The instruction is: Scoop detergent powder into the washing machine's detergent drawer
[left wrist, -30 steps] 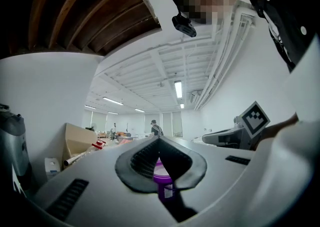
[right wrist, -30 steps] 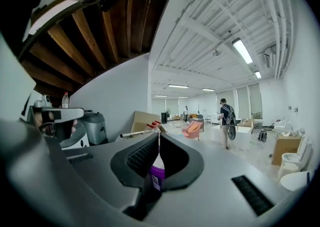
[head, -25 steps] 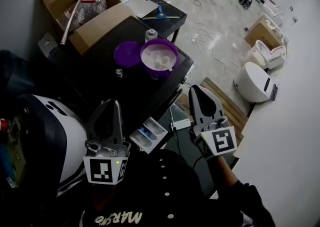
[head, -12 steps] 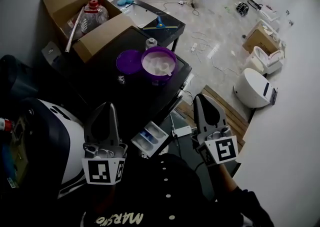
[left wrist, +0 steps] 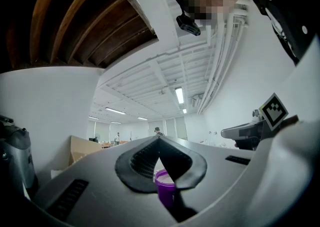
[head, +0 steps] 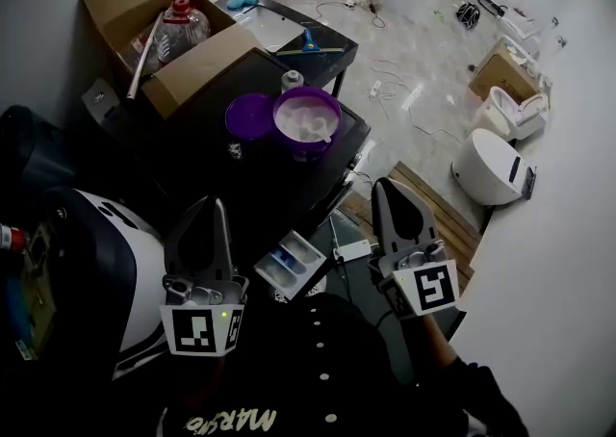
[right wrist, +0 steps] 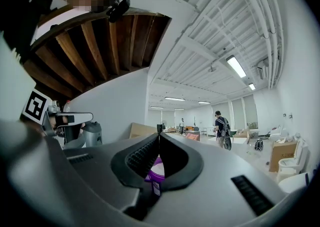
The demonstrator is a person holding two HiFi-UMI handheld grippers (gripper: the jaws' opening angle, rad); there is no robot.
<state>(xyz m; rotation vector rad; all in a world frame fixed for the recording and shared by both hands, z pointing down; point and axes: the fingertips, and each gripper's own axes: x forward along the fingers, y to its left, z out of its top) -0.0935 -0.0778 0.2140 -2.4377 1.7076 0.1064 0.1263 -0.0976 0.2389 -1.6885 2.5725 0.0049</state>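
A purple tub (head: 307, 123) of white detergent powder stands open on the black table (head: 241, 185), with a white scoop lying in it. Its purple lid (head: 249, 118) lies just left of it. The washing machine's detergent drawer (head: 292, 265) is pulled out below, between my two grippers. My left gripper (head: 216, 204) hovers left of the drawer, shut and empty. My right gripper (head: 383, 185) hovers right of it, shut and empty. Both point toward the tub, which shows past the closed jaws in the left gripper view (left wrist: 165, 185) and the right gripper view (right wrist: 156, 168).
The white washing machine (head: 96, 252) is at the lower left. A cardboard box (head: 164, 50) holding a water bottle sits at the table's far left. A low table (head: 298, 36) with a blue tool stands behind. A white round appliance (head: 489, 167) and cables lie on the floor at right.
My right gripper has shifted slightly away and up near the drawer. The left gripper has stayed put. Both remain shut and empty.
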